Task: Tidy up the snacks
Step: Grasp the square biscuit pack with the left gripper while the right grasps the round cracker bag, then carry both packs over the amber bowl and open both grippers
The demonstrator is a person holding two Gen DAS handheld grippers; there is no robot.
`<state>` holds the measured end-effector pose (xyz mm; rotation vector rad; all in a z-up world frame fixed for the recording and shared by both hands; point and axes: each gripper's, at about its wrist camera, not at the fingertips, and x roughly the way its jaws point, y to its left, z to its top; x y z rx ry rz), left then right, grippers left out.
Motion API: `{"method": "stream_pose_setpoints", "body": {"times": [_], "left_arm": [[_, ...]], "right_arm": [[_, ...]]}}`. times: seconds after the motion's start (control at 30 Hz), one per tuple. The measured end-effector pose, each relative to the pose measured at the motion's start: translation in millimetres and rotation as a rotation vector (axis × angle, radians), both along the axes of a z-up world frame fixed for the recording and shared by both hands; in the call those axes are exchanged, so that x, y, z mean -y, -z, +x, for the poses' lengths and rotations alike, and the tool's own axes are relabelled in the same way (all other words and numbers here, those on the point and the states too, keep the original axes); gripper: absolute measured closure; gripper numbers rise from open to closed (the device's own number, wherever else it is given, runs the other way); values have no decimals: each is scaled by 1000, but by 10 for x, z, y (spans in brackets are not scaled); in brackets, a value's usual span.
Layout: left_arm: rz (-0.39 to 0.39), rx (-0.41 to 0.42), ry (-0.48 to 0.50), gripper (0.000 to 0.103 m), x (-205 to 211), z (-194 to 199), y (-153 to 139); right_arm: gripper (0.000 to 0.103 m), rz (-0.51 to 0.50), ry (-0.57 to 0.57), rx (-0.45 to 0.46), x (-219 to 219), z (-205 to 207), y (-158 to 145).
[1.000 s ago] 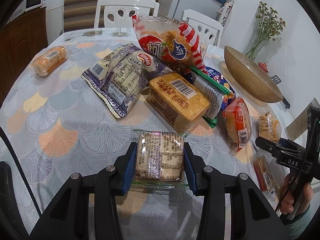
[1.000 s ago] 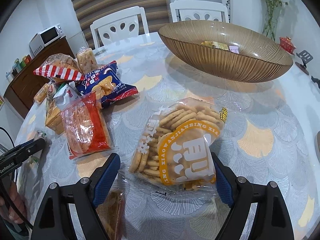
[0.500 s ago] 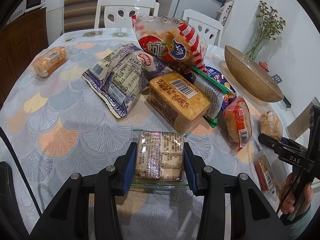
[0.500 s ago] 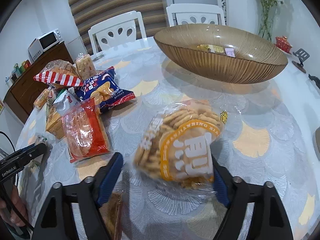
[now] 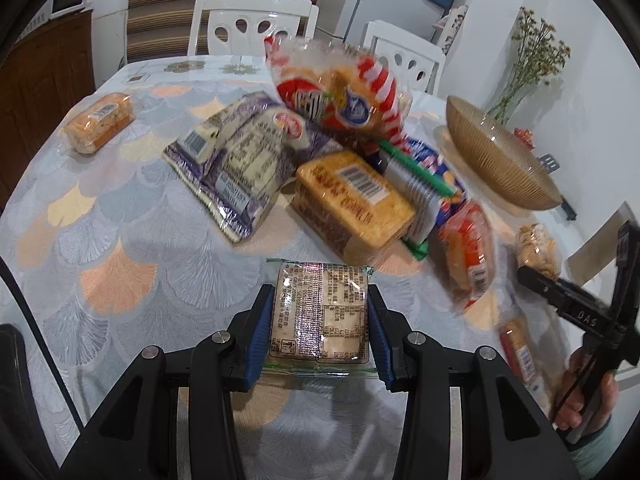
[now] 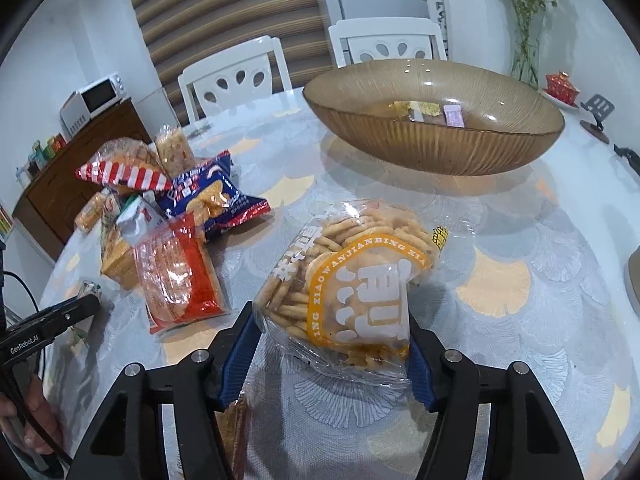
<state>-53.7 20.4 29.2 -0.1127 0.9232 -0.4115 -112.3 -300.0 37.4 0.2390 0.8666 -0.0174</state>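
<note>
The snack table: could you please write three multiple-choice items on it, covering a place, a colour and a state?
1. Where is the brown bowl?
A. on the table
B. on a chair
C. on the floor

2. What colour is the biscuit bag label?
A. green
B. orange
C. purple

3. What is the left gripper doing?
A. hanging empty
B. clamping a flat packet
C. resting in the bowl

Answers:
1 A, it stands on the tablecloth.
2 B, an orange band wraps the bag.
3 B, the packet sits squeezed between both pads.
</note>
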Motion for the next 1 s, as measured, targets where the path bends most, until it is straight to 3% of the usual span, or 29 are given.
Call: {"method": "stream_pose_setpoints", "body": {"times": [0.17,0.27,0.63,0.8,1.0], "left_arm": [[-42,72,41,62,83,24,-448],[-24,118,75,62,251,51,-665],[25,228,292,62,1342,347,-1190],[9,190,335,62,1890,722,-1255],[20,99,356,62,2401,1038,-1068]], "right_arm": [[40,53,20,36,123,-75,-141],[40,51,13,80,155,-105,-324],[40,34,97,184,572,-66,-865],[40,63,202,166,940,170,-1013],[40,106,312,49,1291,615,-932]]}}
